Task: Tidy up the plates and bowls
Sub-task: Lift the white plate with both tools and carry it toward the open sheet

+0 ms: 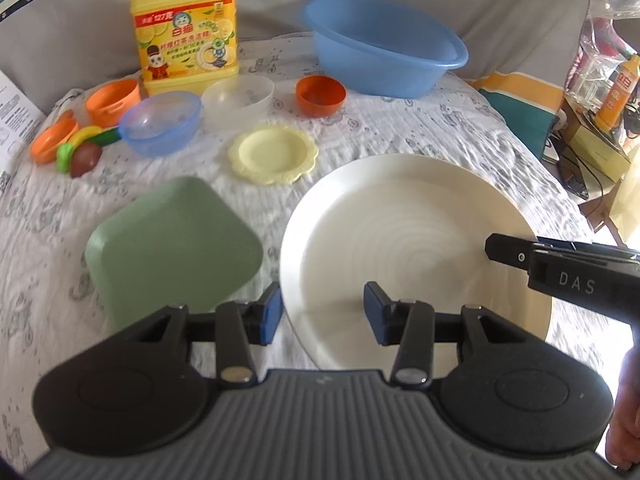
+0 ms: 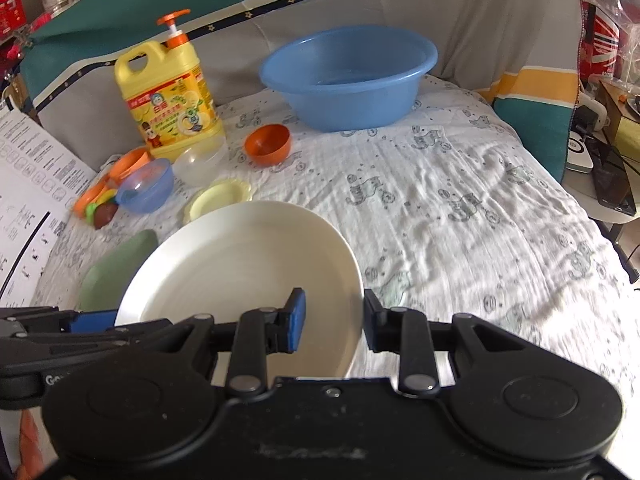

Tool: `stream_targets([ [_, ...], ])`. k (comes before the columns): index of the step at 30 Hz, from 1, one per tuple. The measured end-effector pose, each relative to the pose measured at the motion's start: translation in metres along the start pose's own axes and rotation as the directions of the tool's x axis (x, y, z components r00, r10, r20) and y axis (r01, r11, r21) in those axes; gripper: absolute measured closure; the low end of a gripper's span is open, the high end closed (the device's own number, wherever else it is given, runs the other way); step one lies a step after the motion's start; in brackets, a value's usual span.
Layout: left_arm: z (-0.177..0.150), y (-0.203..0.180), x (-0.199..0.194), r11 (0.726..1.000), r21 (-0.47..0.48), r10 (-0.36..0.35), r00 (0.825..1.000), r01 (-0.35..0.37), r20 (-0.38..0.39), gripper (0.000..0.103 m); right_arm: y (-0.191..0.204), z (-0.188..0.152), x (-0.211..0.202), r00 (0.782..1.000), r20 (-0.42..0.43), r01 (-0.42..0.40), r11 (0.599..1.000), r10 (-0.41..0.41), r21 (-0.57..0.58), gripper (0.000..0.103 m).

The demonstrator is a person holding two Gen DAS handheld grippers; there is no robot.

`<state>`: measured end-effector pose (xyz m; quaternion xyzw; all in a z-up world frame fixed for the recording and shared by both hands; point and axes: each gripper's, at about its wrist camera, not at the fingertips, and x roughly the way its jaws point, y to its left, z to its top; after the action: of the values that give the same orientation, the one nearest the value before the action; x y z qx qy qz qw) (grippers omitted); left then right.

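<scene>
White plate (image 1: 400,232) hung over the cloth (image 2: 460,208), its rim clamped between the jaws of both the left gripper (image 1: 323,312) and right gripper (image 2: 334,320). Uneven pulls from the 2 could tilt it into the green dish (image 1: 172,240).

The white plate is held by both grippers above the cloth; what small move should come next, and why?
Probably carry the white plate on toward the green square dish and lower it level. The left gripper and the right gripper each clamp a rim edge, so both should move together. The yellow scalloped plate is too small to bear it.
</scene>
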<state>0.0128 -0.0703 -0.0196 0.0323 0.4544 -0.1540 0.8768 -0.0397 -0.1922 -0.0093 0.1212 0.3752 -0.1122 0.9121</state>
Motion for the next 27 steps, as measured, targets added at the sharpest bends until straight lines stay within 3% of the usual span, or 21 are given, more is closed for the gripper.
stream_targets([
  [12,-0.038,0.01,-0.005,1.0,0.006,0.004,1.0,-0.004,-0.029,0.06,0.022,-0.042,-0.014,0.998,-0.05,0.022,0.999,-0.023,-0.038,0.073],
  [27,-0.04,-0.006,0.027,0.999,0.04,-0.01,0.994,0.014,-0.106,0.058,-0.003,-0.044,0.016,0.994,-0.094,0.057,0.998,-0.056,0.006,0.072],
])
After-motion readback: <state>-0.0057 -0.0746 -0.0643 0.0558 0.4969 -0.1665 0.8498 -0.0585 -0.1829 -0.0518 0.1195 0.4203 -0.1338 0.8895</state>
